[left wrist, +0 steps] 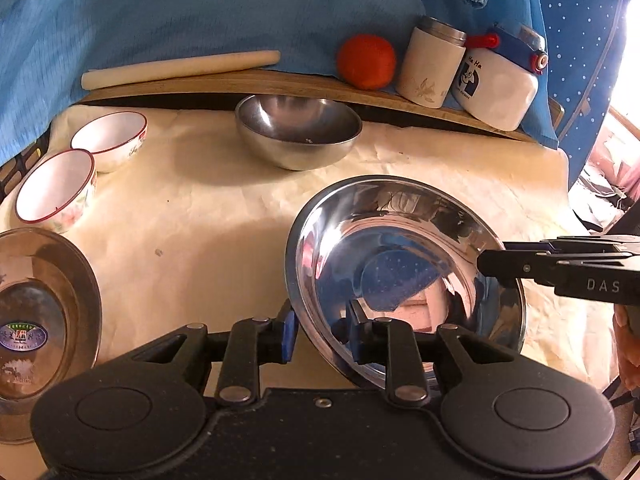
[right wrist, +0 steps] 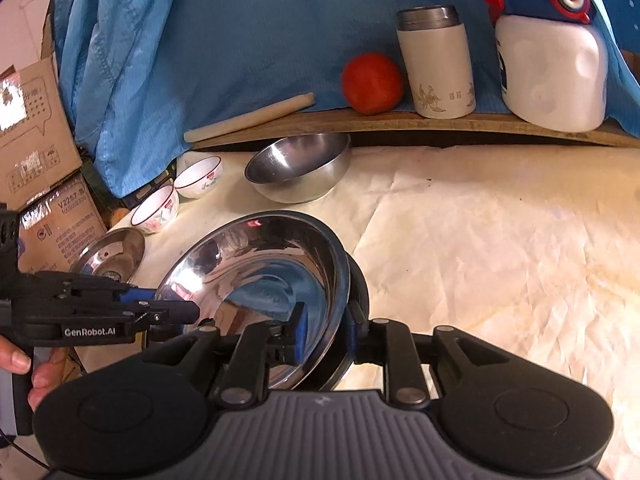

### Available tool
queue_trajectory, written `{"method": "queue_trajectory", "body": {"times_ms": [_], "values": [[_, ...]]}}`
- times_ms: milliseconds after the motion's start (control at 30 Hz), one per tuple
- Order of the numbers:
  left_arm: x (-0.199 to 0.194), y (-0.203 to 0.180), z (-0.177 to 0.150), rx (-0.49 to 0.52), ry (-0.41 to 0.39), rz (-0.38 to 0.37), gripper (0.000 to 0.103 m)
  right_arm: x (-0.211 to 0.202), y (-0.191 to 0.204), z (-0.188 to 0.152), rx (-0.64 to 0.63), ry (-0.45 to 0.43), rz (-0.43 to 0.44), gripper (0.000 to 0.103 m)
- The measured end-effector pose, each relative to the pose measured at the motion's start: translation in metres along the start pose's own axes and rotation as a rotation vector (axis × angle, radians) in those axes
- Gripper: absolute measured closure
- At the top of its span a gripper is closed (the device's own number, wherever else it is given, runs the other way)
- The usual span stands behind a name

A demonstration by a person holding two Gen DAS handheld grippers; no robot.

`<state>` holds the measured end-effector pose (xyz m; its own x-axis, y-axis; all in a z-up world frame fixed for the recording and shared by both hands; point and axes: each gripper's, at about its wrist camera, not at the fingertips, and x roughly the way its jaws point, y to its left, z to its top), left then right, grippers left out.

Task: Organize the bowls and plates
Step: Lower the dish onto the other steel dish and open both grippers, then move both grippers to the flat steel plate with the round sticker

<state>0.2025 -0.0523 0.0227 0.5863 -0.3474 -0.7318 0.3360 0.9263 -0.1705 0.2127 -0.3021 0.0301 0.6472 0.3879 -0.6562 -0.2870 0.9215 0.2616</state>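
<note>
A shiny steel plate (left wrist: pixel 400 272) is held tilted above the cream cloth by both grippers. My left gripper (left wrist: pixel 320 332) is shut on its near-left rim. My right gripper (right wrist: pixel 326 334) is shut on the plate's (right wrist: pixel 256 276) right rim; it enters the left wrist view from the right (left wrist: pixel 496 268). The left gripper shows in the right wrist view (right wrist: pixel 188 314). A second steel plate with a sticker (left wrist: pixel 36 320) lies at the left. A steel bowl (left wrist: pixel 298 132) stands at the back. Two white red-rimmed bowls (left wrist: pixel 56 190) (left wrist: pixel 110 138) stand at the back left.
A wooden shelf (left wrist: pixel 280 84) at the back carries a rolling pin (left wrist: pixel 180 68), a tomato (left wrist: pixel 366 62), a white flask (left wrist: pixel 432 64) and a white-and-blue bottle (left wrist: pixel 500 80). Blue cloth hangs behind. Cardboard boxes (right wrist: pixel 36 140) stand off the table's left side.
</note>
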Motion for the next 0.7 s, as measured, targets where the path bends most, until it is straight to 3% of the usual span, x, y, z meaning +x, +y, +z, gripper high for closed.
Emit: {"method": "queue_trajectory", "body": {"times_ms": [367, 433, 500, 700], "values": [[0.002, 0.006, -0.004, -0.031, 0.002, -0.034, 0.073, -0.002, 0.014, -0.005, -0.095, -0.005, -0.081, 0.057], [-0.001, 0.008, -0.006, -0.036, -0.006, -0.036, 0.066, -0.004, 0.014, -0.006, -0.098, -0.014, -0.076, 0.056], [-0.005, 0.010, -0.007, -0.047, -0.021, -0.037, 0.053, -0.007, 0.015, -0.006, -0.102, -0.020, -0.078, 0.051], [-0.022, 0.019, -0.008, -0.073, -0.097, -0.027, 0.023, -0.019, 0.023, -0.003, -0.111, -0.084, -0.064, 0.019]]}}
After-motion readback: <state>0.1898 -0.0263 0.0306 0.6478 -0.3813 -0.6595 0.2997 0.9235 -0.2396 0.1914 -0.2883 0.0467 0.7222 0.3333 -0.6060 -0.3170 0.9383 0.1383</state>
